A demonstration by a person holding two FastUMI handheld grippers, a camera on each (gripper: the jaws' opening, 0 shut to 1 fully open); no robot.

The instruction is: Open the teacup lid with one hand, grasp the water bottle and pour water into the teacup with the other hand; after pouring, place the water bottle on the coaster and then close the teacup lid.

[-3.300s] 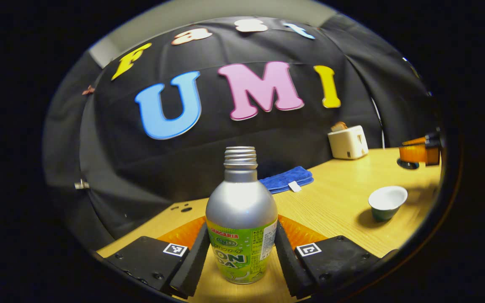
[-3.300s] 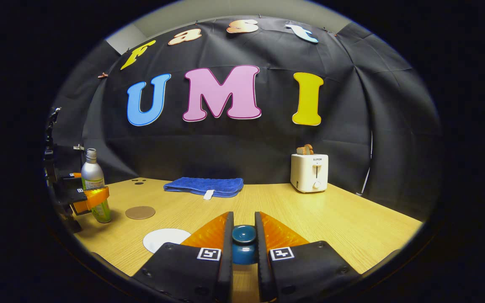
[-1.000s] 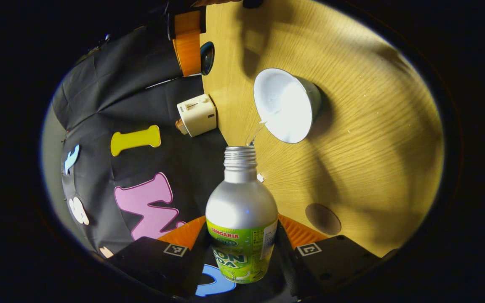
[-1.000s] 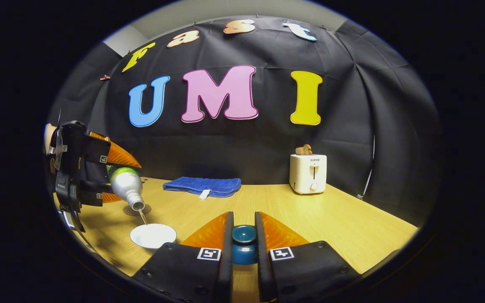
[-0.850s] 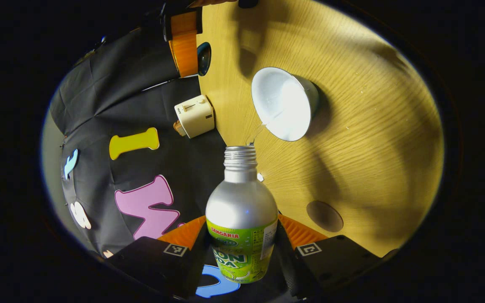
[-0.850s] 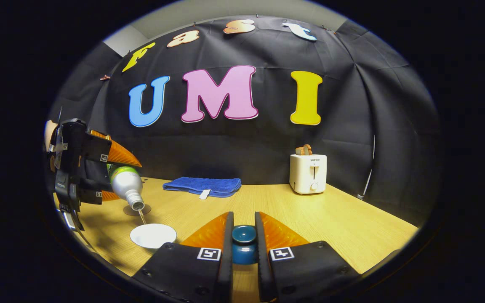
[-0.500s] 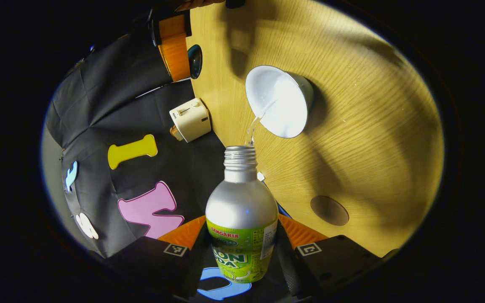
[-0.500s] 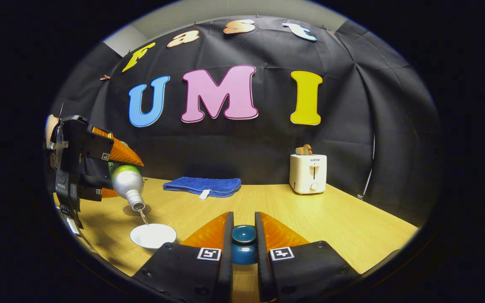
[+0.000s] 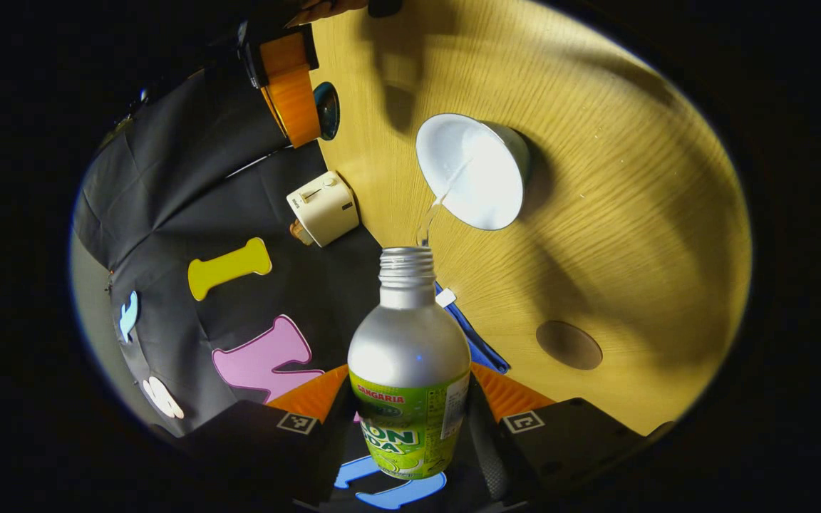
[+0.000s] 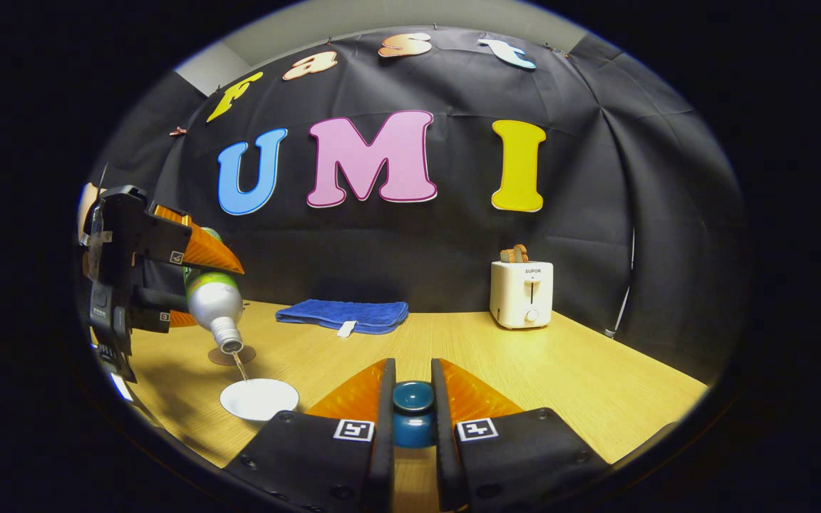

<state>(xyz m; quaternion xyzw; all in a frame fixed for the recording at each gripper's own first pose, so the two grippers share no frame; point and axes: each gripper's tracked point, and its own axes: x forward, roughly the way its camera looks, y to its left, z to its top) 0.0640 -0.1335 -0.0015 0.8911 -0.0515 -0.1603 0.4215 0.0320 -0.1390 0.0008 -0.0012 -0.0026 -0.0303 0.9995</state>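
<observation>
- Left gripper view: the left gripper (image 9: pixel 410 427) has its jaws clenched on the water bottle (image 9: pixel 409 370), one finger on each side of the green label.
- The water bottle is silver on top, and its open mouth is tipped down toward the bench (image 9: pixel 631 214).
- A thin stream of water (image 9: pixel 430 217) runs from the mouth of the bottle into the teacup (image 9: pixel 473 171).
- The teacup is white inside and stands open on the bench, with no lid on it.
- The round brown coaster (image 9: pixel 569 345) lies flat on the bench, a little apart from the teacup, with nothing on it.
- Farther off, near the top of this view, the right gripper (image 9: pixel 289 92) has orange fingers with the dark blue teacup lid (image 9: pixel 326 110) between them.
- A white toaster (image 9: pixel 321 209) stands at the far edge of the bench, by the black cloth wall.
- Right gripper view: the right gripper (image 10: pixel 412 413) has its jaws clenched on the teacup lid (image 10: pixel 412 413), gripping its round blue knob above the bench.
- On the left side of this view, the left gripper (image 10: pixel 168 278) holds the water bottle (image 10: pixel 212 299) slanted with its mouth down, just above the teacup (image 10: pixel 259 399).
- The coaster (image 10: pixel 232 355) shows just behind the mouth of the bottle.
- A folded blue towel (image 10: pixel 343 315) lies at the back of the bench (image 10: pixel 596 385), and the toaster (image 10: pixel 522 293) stands to its right with toast in its slot.
</observation>
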